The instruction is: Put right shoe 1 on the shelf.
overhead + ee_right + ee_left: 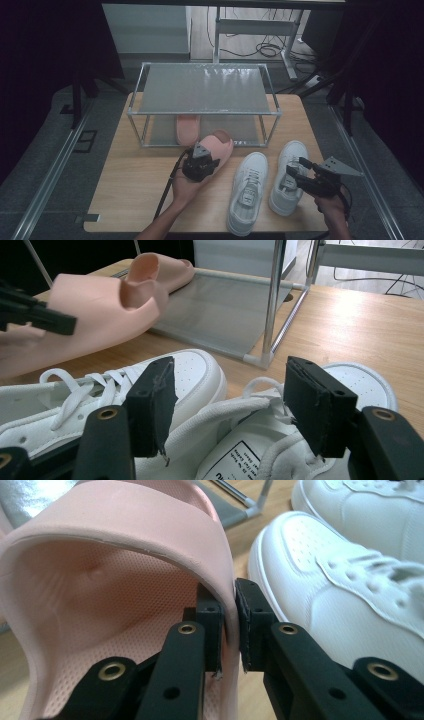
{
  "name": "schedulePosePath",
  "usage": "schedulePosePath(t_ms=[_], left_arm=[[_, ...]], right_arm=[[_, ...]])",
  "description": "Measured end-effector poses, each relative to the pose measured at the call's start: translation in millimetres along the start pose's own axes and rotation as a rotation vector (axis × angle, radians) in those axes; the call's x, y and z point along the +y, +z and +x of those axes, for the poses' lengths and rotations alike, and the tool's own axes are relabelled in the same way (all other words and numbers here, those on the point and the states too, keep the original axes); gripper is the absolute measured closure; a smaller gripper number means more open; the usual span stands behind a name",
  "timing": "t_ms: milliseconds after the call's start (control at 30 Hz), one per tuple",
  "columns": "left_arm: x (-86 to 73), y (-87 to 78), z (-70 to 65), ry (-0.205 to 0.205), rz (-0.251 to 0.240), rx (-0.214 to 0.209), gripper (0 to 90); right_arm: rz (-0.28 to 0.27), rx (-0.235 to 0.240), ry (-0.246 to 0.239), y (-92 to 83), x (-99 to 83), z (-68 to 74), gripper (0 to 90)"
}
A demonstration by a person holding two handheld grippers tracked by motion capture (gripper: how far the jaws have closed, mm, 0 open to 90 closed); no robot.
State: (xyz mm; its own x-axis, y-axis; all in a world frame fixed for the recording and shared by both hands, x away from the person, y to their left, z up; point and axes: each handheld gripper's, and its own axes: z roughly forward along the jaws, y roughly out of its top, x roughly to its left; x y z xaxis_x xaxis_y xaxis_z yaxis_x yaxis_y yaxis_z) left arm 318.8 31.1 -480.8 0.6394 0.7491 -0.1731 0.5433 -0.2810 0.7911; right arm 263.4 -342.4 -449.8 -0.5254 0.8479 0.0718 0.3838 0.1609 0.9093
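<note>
My left gripper [212, 159] is shut on a pink slipper [220, 142], held just in front of the shoe rack [205, 112]. In the left gripper view the two pads [250, 625] pinch the side wall of the slipper's strap [115, 555]. A second pink slipper [187, 127] lies on the rack's lower shelf. Two white sneakers [247, 192] [290, 175] stand side by side on the table. My right gripper [296, 171] hangs open over the right sneaker; its jaws straddle that sneaker's tongue and collar [240, 445] without pressing on it.
The rack has a grey upper shelf [205, 87] and metal posts [272, 305]. Bare wooden table [135, 185] lies left of my left hand. The left sneaker [340, 590] sits close beside the held slipper. Cables and a desk frame [260, 35] stand beyond the table.
</note>
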Motion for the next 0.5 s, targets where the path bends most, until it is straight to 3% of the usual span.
schedulePosePath(t_ms=[300,500], left_arm=[[24.6,23.5,1.9,-0.026,-0.015,0.042,82.4],[32.6,42.6,8.0,-0.054,-0.026,0.113,82.5]], right_arm=[[-0.002,0.0,0.002,-0.5,0.0,-1.0,37.6],[-0.003,0.002,0.003,-1.1,0.1,-1.4,37.5]])
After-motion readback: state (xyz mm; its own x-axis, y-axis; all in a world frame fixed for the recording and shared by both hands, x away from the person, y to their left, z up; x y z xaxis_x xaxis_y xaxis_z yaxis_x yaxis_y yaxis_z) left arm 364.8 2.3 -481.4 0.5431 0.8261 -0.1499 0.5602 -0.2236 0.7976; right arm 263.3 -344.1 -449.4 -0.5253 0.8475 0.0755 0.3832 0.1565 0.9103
